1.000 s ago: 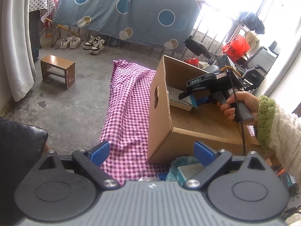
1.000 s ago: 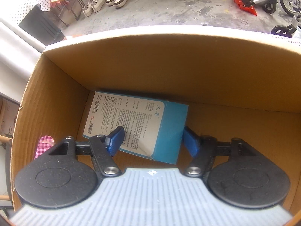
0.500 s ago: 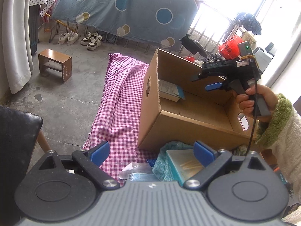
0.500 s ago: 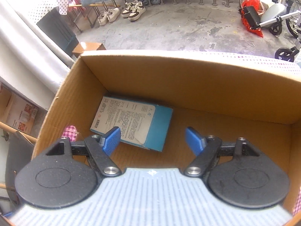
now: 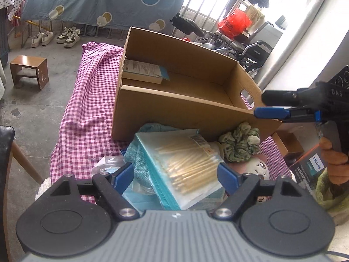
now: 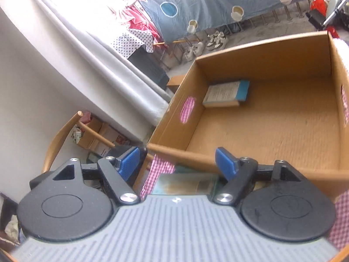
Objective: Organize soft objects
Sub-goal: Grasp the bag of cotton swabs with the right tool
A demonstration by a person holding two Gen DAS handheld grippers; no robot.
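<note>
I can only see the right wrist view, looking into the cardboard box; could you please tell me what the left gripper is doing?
Observer: The left gripper is down over a bag of cotton swabs that lies in front of the box. Its jaws have just been closing, one on either side of the bag, and they are not visibly pressing it yet.
Operator: Thank you. Is there another soft item near that bag?
Observer: Yes, a green scrunchie lies against the near wall of the cardboard box, to the right of the bag.
</note>
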